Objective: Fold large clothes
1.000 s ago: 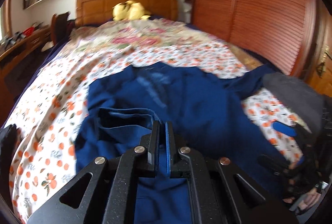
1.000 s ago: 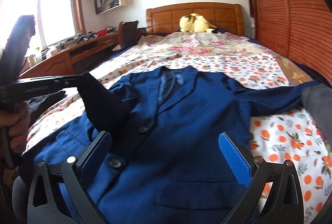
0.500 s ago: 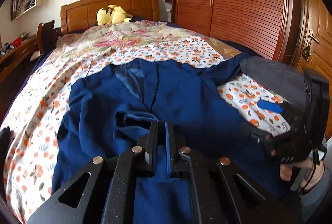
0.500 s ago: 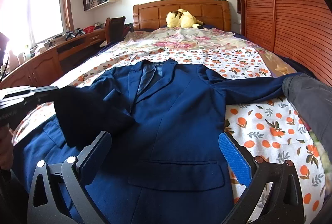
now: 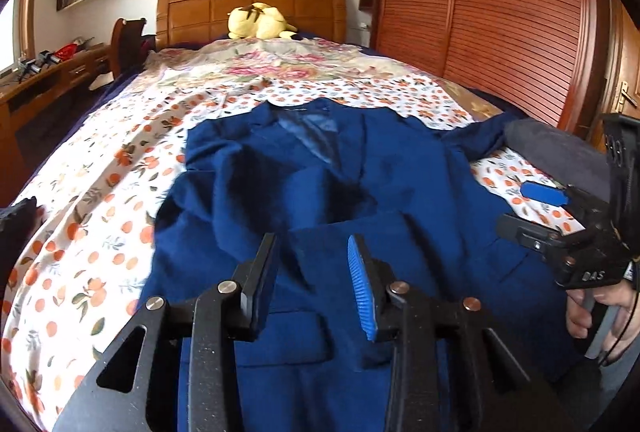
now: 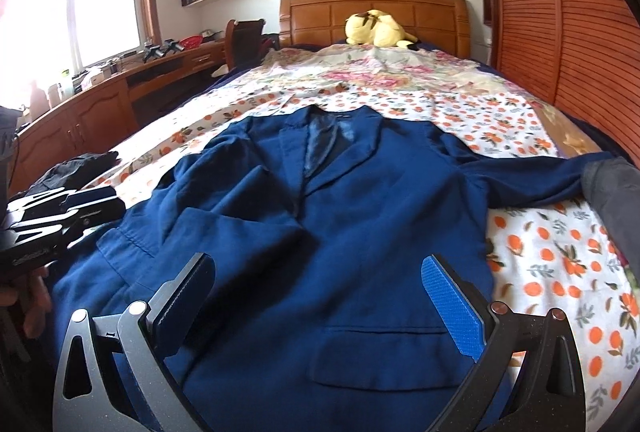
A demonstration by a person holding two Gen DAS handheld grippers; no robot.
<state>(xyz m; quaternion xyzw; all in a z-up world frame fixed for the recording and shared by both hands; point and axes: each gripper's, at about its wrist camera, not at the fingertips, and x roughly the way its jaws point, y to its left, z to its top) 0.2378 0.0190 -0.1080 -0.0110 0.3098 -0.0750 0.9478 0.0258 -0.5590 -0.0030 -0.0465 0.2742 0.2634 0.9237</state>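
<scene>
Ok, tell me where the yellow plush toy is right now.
The yellow plush toy sits at the far end of the bed, against the wooden headboard, well beyond the blue jacket; both wrist views show it.

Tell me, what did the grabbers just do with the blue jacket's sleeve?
The left gripper let go: its jaws have just been opening, and the sleeve it had carried now lies folded across the jacket. The right gripper stayed open, and the other sleeve stayed stretched out.
</scene>
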